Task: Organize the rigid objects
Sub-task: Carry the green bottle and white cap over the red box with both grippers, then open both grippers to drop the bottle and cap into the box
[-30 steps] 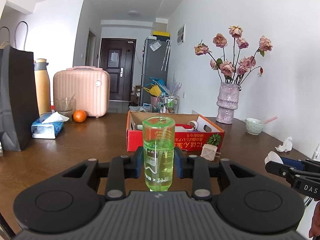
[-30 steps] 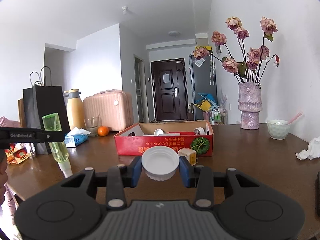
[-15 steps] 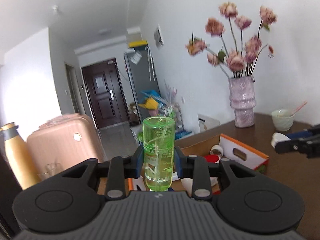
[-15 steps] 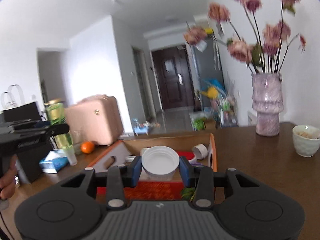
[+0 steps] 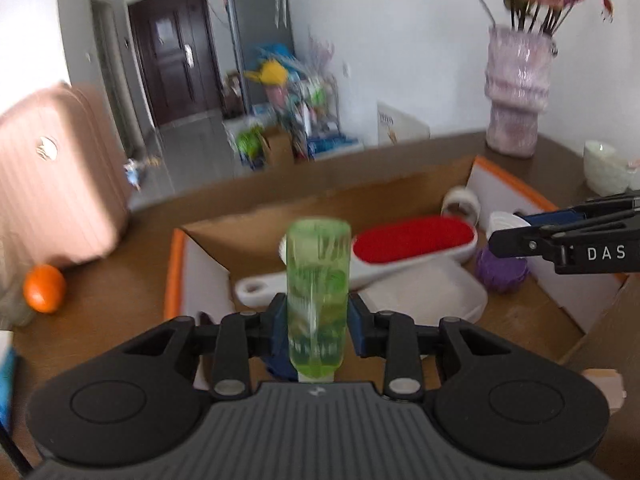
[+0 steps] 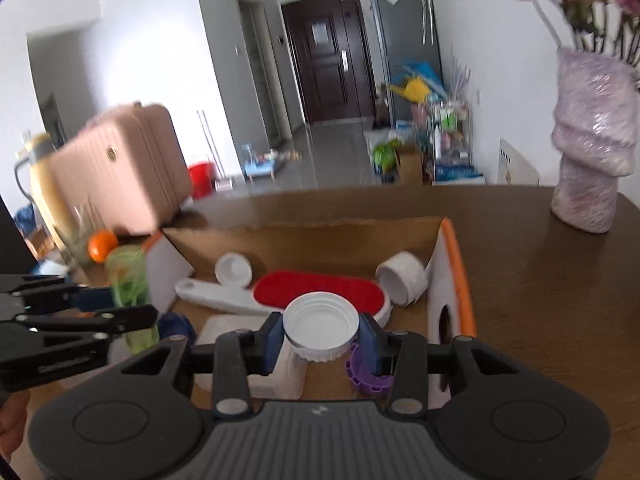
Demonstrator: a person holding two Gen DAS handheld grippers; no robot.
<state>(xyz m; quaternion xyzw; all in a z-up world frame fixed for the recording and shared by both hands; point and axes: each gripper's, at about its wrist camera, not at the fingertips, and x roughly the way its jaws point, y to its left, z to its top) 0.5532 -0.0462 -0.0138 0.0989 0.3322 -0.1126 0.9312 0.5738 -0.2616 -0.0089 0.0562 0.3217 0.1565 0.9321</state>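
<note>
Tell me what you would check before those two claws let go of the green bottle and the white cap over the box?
1. Left gripper clamped on the green bottle: ok, both pads press its sides.
2. Right gripper clamped on the white cap: ok.
3. Both loads above the cardboard box: ok, though their height over the floor cannot be told.
4. Free floor under the bottle: not ok, the red brush and a white lid lie there.
5. Free floor under the cap: cannot tell, a purple ring sits just beneath.
6. Grippers apart from each other: ok.
</note>
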